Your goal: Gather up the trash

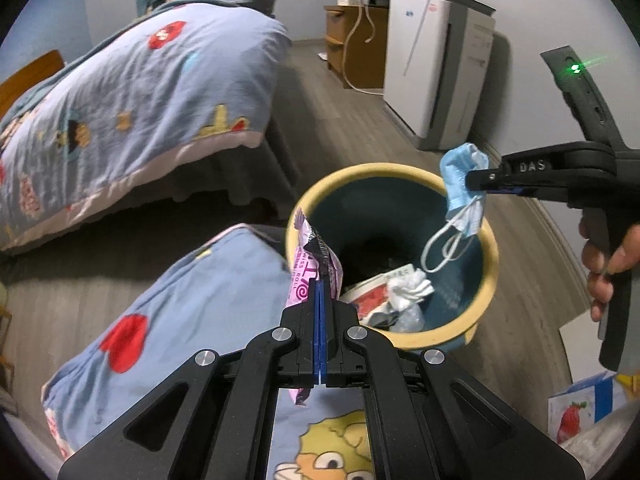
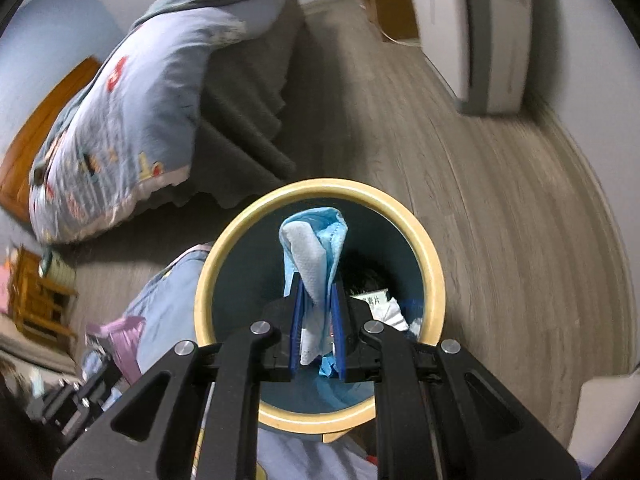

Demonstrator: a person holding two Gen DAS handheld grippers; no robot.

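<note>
A round bin with a cream rim (image 1: 494,268) (image 2: 432,264) and dark teal inside stands on the floor, with crumpled tissue (image 1: 408,286) and packaging in it. My left gripper (image 1: 323,276) is shut on a pink snack wrapper (image 1: 308,256), which hangs at the bin's left rim. In the right wrist view that wrapper (image 2: 128,332) is a pink blur at the lower left. My right gripper (image 2: 316,292) (image 1: 474,180) is shut on a blue face mask (image 2: 316,240) (image 1: 460,184), held over the bin's mouth with its ear loops dangling inside.
A bed with a blue cartoon quilt (image 1: 132,100) lies to the left, and more of that quilt (image 1: 192,308) is bunched beside the bin. A white appliance (image 1: 436,68) and a wooden cabinet (image 1: 352,40) stand by the far wall. A strawberry carton (image 1: 580,408) sits at the lower right.
</note>
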